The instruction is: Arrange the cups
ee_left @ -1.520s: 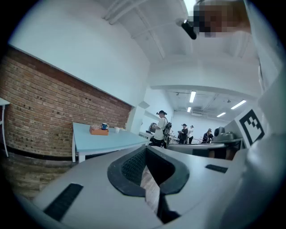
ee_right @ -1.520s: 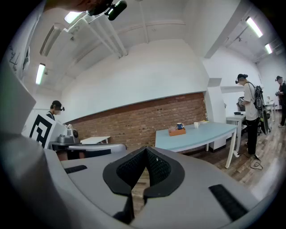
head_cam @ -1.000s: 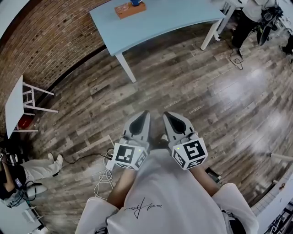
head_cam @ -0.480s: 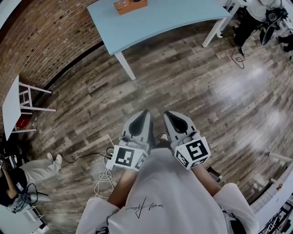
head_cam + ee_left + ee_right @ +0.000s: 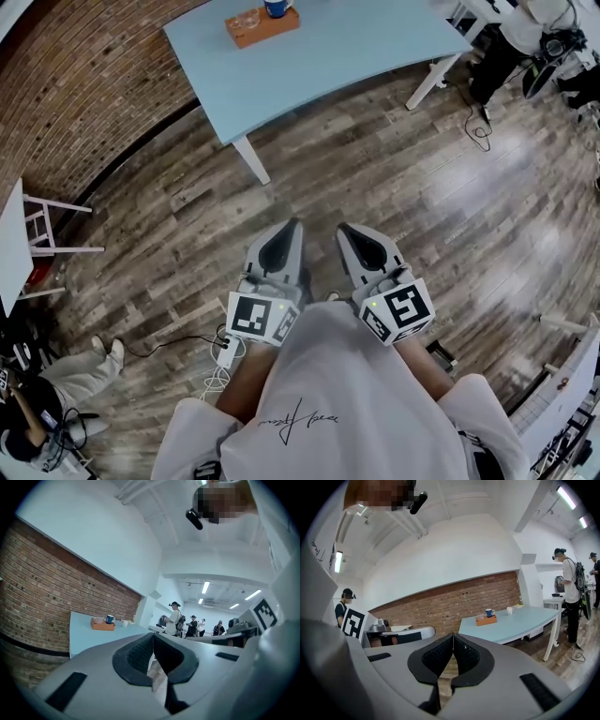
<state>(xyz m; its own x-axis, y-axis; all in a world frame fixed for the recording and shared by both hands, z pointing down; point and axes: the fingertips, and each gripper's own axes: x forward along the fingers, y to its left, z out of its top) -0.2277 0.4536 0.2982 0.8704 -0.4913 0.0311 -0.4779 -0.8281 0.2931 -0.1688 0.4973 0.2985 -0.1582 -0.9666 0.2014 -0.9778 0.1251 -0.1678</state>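
Note:
A blue cup (image 5: 278, 7) stands on a wooden tray (image 5: 262, 24) at the far side of a light blue table (image 5: 328, 47); a clear glass also seems to sit on the tray. In the right gripper view the blue cup (image 5: 489, 612) is on the tray (image 5: 486, 619), with a white cup (image 5: 509, 611) on the table to its right. The left gripper view shows the blue cup (image 5: 109, 618) and tray (image 5: 102, 625) far off. My left gripper (image 5: 292, 227) and right gripper (image 5: 344, 231) are side by side over the wooden floor, well short of the table, both shut and empty.
A white table leg (image 5: 249, 159) stands ahead of the left gripper. A cable and plug strip (image 5: 221, 354) lie on the floor at my left foot. A seated person (image 5: 56, 356) and a small white table (image 5: 11, 248) are at the left. Several people (image 5: 176, 618) stand beyond.
The table and tray have slid lower and nearer in the head view. Both grippers have travelled forward over the floor together, still shut.

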